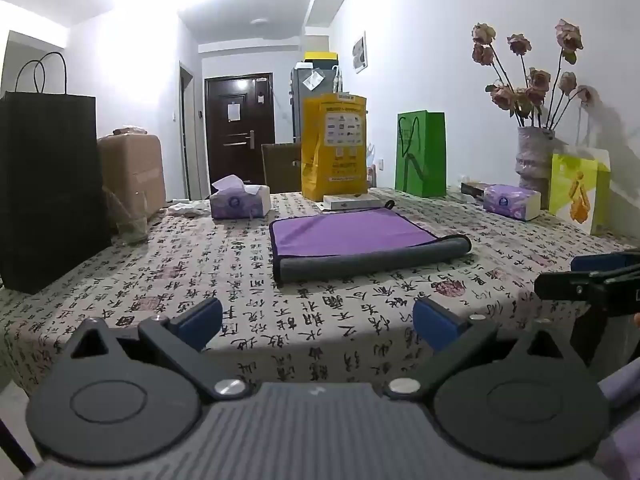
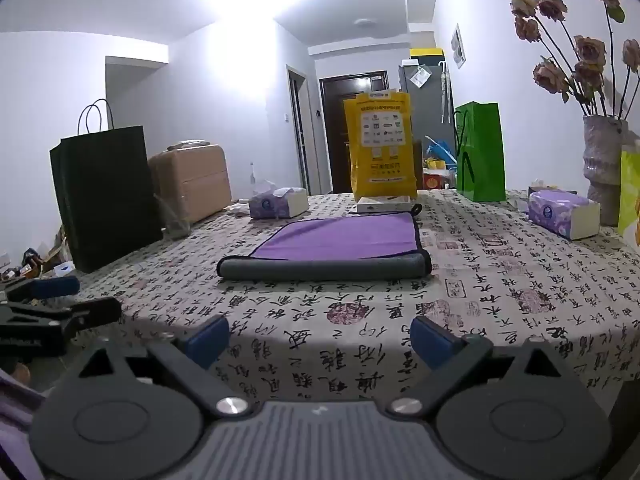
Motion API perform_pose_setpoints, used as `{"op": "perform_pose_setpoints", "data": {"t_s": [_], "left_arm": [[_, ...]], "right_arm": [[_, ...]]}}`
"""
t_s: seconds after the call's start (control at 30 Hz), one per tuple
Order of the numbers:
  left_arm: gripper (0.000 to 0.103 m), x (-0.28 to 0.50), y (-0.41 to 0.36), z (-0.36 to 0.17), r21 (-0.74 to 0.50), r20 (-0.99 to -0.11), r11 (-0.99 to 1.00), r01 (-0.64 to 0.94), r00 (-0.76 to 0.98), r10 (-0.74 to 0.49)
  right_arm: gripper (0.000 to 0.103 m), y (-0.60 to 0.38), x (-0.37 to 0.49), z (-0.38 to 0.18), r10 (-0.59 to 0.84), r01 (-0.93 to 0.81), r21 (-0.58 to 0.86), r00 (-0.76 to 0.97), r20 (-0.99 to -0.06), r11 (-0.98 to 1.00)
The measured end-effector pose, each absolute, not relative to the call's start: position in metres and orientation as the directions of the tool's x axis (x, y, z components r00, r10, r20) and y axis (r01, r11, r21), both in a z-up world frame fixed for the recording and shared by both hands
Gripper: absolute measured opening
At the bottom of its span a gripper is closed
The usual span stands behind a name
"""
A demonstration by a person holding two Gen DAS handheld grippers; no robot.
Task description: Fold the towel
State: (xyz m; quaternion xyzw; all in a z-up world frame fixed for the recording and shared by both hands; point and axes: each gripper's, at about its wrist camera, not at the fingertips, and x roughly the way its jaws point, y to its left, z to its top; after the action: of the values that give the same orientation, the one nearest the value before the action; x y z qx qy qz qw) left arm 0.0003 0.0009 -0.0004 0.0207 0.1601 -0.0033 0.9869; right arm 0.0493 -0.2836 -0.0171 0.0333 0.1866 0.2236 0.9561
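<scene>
A purple towel (image 1: 348,234) with a grey underside and dark trim lies flat on the table's middle; its near edge is folded back into a grey band (image 1: 372,260). It also shows in the right wrist view (image 2: 340,236). My left gripper (image 1: 318,322) is open and empty, held at the table's near edge, short of the towel. My right gripper (image 2: 320,338) is open and empty, likewise short of the towel. The right gripper shows at the left wrist view's right edge (image 1: 592,280); the left gripper shows at the right wrist view's left edge (image 2: 56,304).
The table (image 1: 200,272) has a calligraphy-print cloth. Around the towel stand a black paper bag (image 1: 48,188), a glass (image 1: 128,216), two tissue packs (image 1: 240,200) (image 1: 510,202), a yellow bag (image 1: 334,148), a white box (image 1: 352,201), a green bag (image 1: 422,154), a flower vase (image 1: 534,160).
</scene>
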Motion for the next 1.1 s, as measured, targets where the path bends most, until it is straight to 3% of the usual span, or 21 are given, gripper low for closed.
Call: {"op": "perform_pose_setpoints", "data": {"t_s": [0.3,1.1], "left_arm": [[0.103,-0.004,-0.004,-0.001,0.062,-0.284,0.998,0.011,0.959,0.007],[0.103,0.003,-0.005,-0.004,0.057,-0.319,0.998,0.028,0.948,-0.008]], "right_arm": [[0.097,-0.281,0.051,-0.018,0.435,-0.418,0.129,0.823,-0.366,0.899],[0.098,-0.280,0.050,-0.022,0.449,-0.434,0.125,0.819,-0.357,0.892]]}}
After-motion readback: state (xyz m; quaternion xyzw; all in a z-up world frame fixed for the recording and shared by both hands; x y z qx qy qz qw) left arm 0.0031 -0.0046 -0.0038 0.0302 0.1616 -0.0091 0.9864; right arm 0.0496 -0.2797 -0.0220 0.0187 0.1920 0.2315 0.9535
